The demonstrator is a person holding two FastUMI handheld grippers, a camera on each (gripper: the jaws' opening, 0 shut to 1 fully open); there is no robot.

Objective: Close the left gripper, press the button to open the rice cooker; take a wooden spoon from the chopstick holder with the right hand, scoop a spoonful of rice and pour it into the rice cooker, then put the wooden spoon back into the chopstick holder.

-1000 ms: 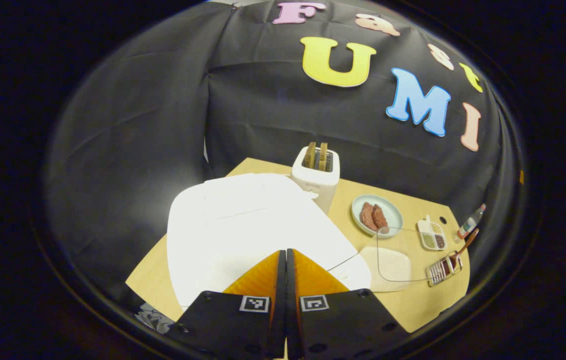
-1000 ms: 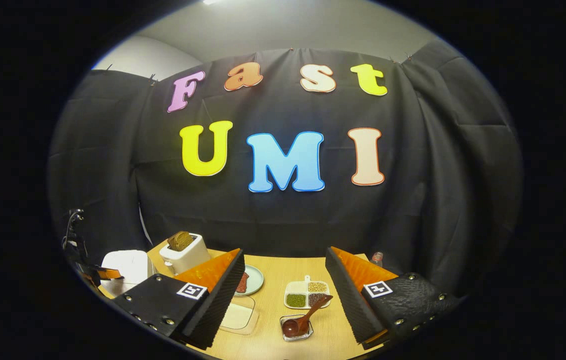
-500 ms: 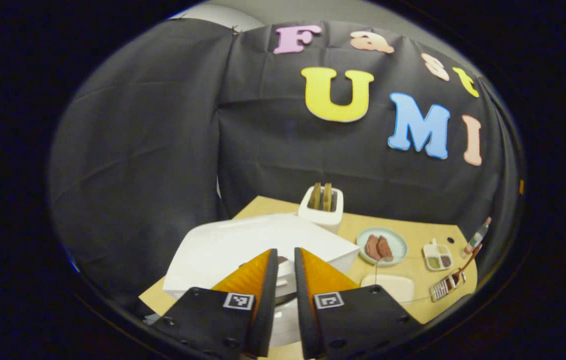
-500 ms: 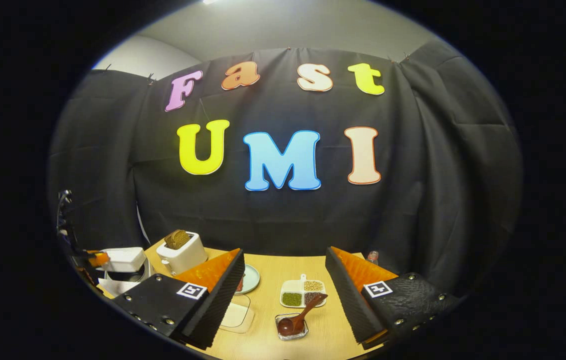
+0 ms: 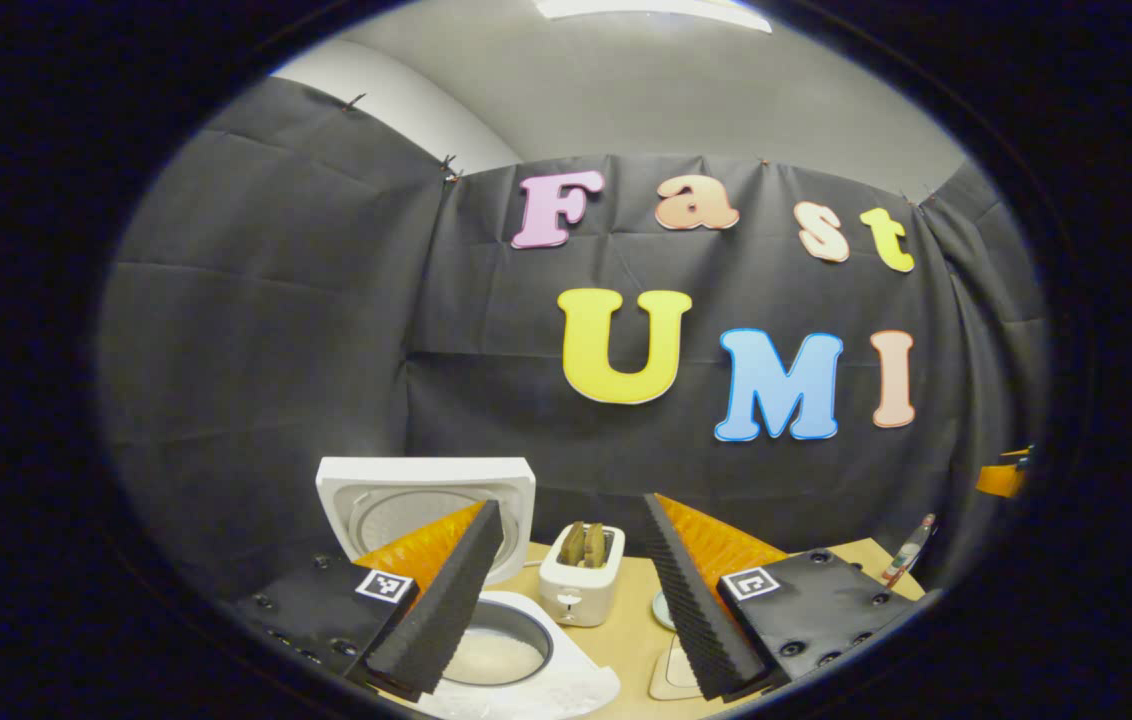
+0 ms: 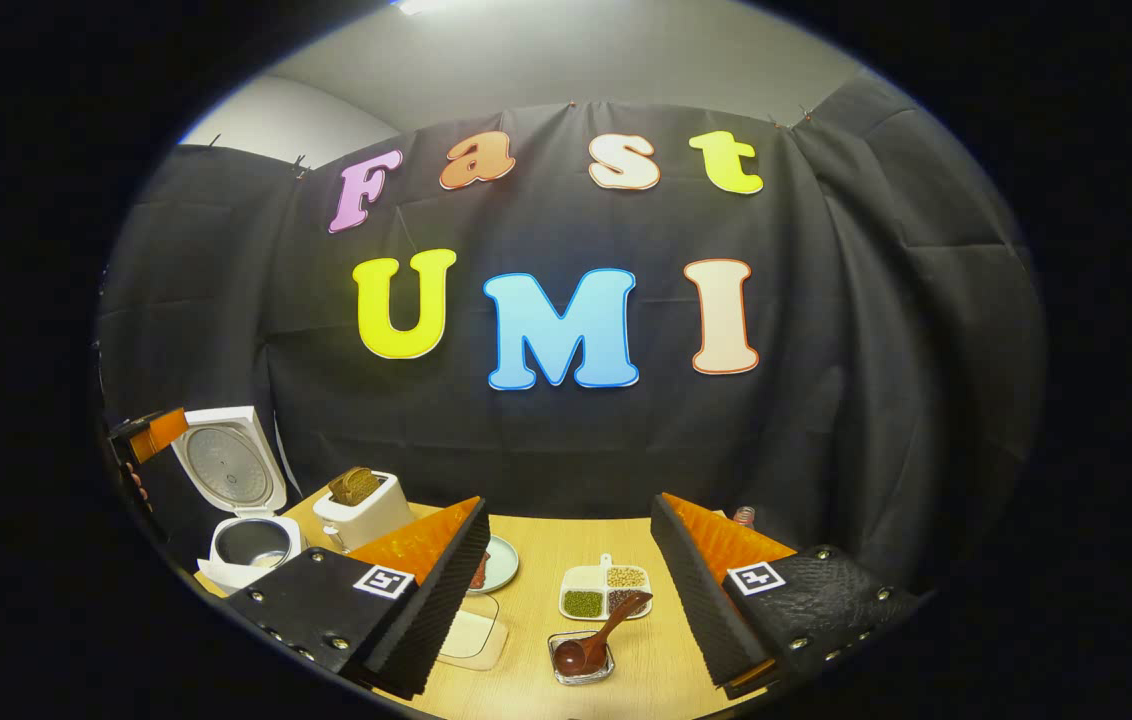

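The white rice cooker (image 5: 526, 680) stands open, its lid (image 5: 426, 500) swung upright and its round inner pot (image 5: 501, 650) showing a pale inside. My left gripper (image 5: 571, 505) is open and empty, held back above the cooker's front. In the right gripper view the cooker (image 6: 246, 545) sits at the table's left end, with the left gripper (image 6: 158, 432) and a hand beside its raised lid. The wooden spoon (image 6: 601, 632) leans in a small clear holder (image 6: 581, 668) just ahead of my right gripper (image 6: 568, 505), which is open and empty.
A white toaster (image 6: 361, 505) with bread stands behind the cooker. On the wooden table (image 6: 566, 545) lie a plate (image 6: 501, 565), a divided dish of grains (image 6: 606, 590) and a clear tray (image 6: 471, 635). A small bottle (image 6: 744, 516) stands at the back right.
The left gripper, shut over the closed cooker lid a second ago, has drawn back, tilted up and opened. The lid has sprung upright. The right gripper has hardly moved.
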